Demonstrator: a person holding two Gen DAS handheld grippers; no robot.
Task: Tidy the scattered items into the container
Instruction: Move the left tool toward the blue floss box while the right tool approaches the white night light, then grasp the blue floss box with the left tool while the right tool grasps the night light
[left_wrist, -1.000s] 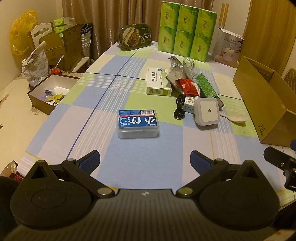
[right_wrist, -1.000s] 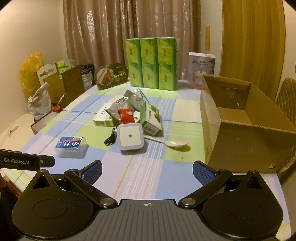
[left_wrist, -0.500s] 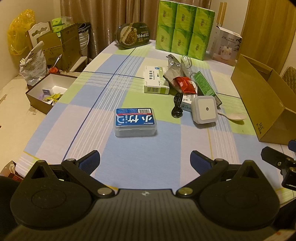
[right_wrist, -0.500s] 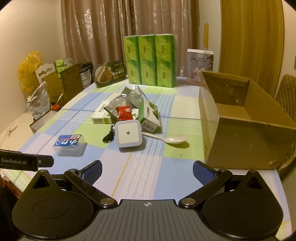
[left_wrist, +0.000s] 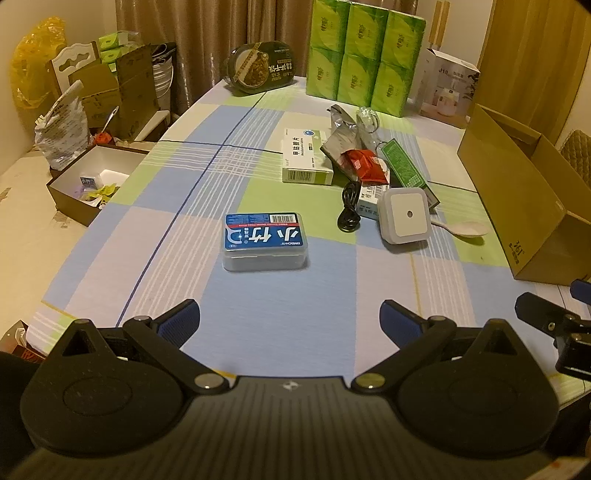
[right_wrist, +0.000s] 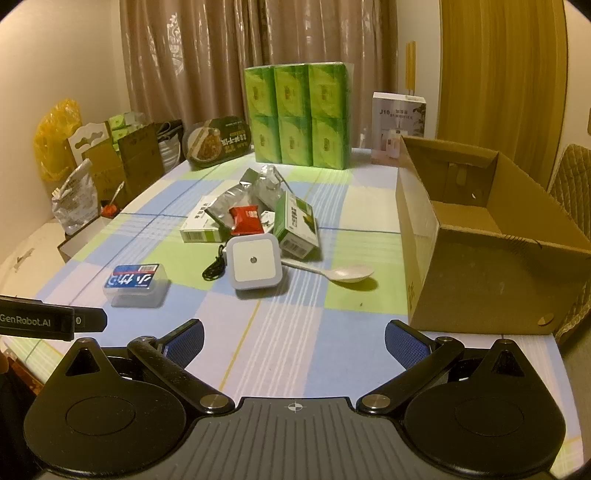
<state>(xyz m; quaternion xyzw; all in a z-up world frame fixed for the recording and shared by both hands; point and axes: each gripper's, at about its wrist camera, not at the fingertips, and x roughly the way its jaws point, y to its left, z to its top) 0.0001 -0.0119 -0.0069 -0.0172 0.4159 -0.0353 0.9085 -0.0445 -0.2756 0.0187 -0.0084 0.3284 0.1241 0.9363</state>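
Left wrist view shows the left gripper (left_wrist: 290, 317) hanging spread and empty over the near edge of the checked table (left_wrist: 258, 332), its blue pads well apart, with the clear plastic box (left_wrist: 264, 240) bearing a blue label lying straight ahead of it. Right wrist view shows the right gripper (right_wrist: 293, 338) equally spread and empty, aimed at the white square night light (right_wrist: 255, 262). Taking the night light as the landmark: the plastic box lies alone to its left, a black cable (right_wrist: 215, 268) is just beside it on that side, a white spoon (right_wrist: 332, 272) lies just to its right, and behind it sits a heap of cartons and foil packets (which of these touch is hard to tell from here). The cardboard box (right_wrist: 480, 266), the container, stands open-topped further right, beyond the spoon, apparently with nothing in it. Judging by this, the task is at its very start, in the approach to a first pick. The next move calls for lowering one gripper so its pads straddle an item's narrow sides.
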